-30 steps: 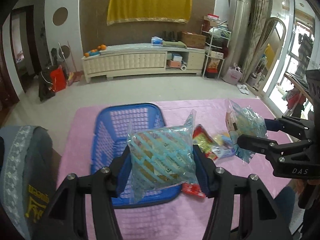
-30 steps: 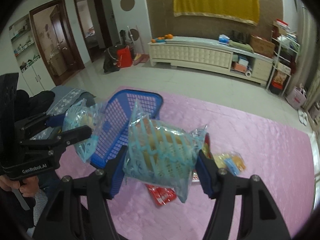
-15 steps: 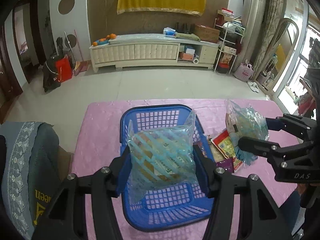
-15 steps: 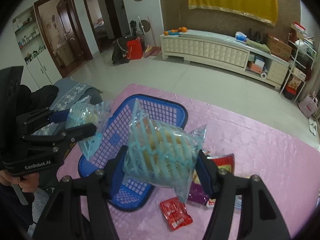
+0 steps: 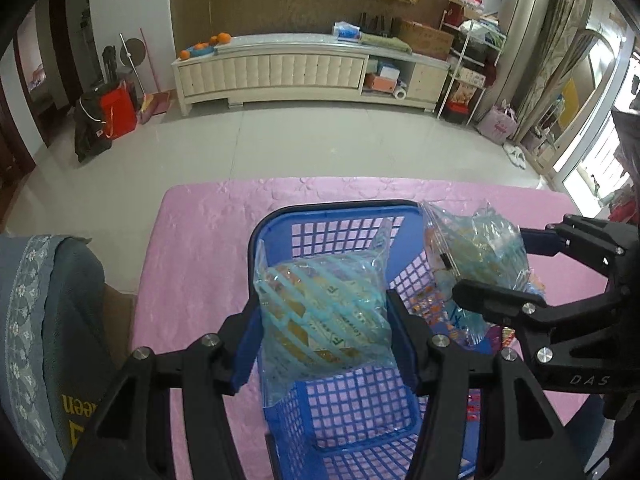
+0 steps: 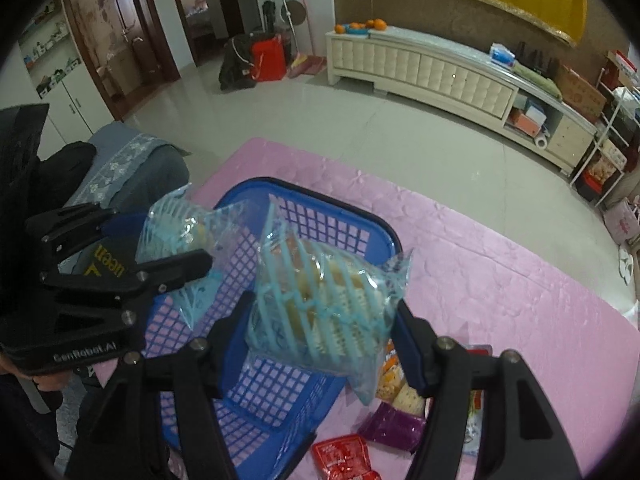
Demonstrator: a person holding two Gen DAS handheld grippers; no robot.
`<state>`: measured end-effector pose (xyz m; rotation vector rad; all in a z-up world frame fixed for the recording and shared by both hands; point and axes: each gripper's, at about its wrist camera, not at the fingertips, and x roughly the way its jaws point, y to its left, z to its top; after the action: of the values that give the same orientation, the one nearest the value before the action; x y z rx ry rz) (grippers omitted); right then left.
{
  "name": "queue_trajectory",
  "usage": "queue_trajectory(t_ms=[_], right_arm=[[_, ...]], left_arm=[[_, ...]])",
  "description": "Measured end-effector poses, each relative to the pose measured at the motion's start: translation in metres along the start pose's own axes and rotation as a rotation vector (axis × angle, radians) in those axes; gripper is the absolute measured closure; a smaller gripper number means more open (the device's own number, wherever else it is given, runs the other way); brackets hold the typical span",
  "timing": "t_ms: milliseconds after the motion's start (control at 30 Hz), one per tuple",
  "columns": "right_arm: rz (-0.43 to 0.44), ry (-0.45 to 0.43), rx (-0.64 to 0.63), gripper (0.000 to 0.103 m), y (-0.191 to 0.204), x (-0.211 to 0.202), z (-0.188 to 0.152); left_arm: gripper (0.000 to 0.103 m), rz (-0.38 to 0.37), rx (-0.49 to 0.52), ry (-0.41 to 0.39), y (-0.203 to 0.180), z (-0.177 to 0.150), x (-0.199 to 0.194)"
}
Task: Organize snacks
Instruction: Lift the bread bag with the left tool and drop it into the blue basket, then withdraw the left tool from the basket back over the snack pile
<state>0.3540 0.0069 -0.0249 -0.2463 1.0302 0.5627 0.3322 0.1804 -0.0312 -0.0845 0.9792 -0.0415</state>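
Left jaws (image 5: 322, 320): closed on a blue-striped snack bag (image 5: 320, 316), pinched across its width. I hold it hanging over the inside of the blue basket (image 5: 276, 220), not touching the floor of it.
Right jaws (image 6: 326, 316): closed on a second blue-striped snack bag (image 6: 320, 312), held in the air at the basket's right rim, partly above the surface beside it.
Change, basket: a second ago it lay to the left of my left jaws; now it sits straight under them.
Change, left bag: same grip throughout; it has travelled from beside the basket to above its middle.
Change, right bag: has followed in from the surface toward the basket rim.
Basket contents: I see no packet inside; the mesh floor shows pink cloth through it.
Loose snacks: red packet (image 6: 344, 454), purple packet (image 6: 394, 426) and a few more lie on the pink surface (image 6: 520, 280) right of the basket.
Meaning for task: both bags are staged for drop-off. My judgement is that the left one is ready to release; the right one needs to move further left over the opening first.
Risk: a bag released from height may catch the rim.
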Motion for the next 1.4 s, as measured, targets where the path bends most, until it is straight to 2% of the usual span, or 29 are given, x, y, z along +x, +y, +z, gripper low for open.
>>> queue_trajectory(t_ms=[200, 333, 400, 467, 633, 967, 1300, 1400], right_arm=[[-0.004, 0.033, -0.006, 0.035, -0.003, 0.009, 0.009], [-0.013, 0.036, -0.008, 0.033, -0.006, 0.012, 0.018], [-0.013, 0.04, 0.002, 0.03, -0.009, 0.014, 0.021], [-0.025, 0.039, 0.005, 0.014, -0.013, 0.015, 0.021], [-0.056, 0.026, 0.024, 0.011, -0.02, 0.005, 0.015], [-0.049, 0.012, 0.096, 0.011, -0.033, -0.038, -0.016], [-0.071, -0.04, 0.159, 0.011, -0.058, -0.103, -0.054], [-0.086, -0.053, 0.174, 0.011, -0.067, -0.119, -0.067]], left_arm=[[0.047, 0.004, 0.0, 0.02, 0.007, 0.011, 0.01], [0.044, -0.023, -0.013, 0.018, 0.013, 0.019, 0.015], [0.038, -0.032, -0.02, 0.022, 0.015, 0.021, 0.017], [0.033, -0.019, -0.018, 0.024, 0.015, 0.021, 0.016], [0.032, -0.026, -0.026, 0.015, 0.013, 0.014, 0.004], [0.031, -0.018, 0.062, -0.033, -0.03, -0.012, -0.043], [0.031, -0.071, 0.044, -0.091, -0.071, -0.023, -0.094], [0.024, -0.08, 0.073, -0.108, -0.086, -0.029, -0.104]])
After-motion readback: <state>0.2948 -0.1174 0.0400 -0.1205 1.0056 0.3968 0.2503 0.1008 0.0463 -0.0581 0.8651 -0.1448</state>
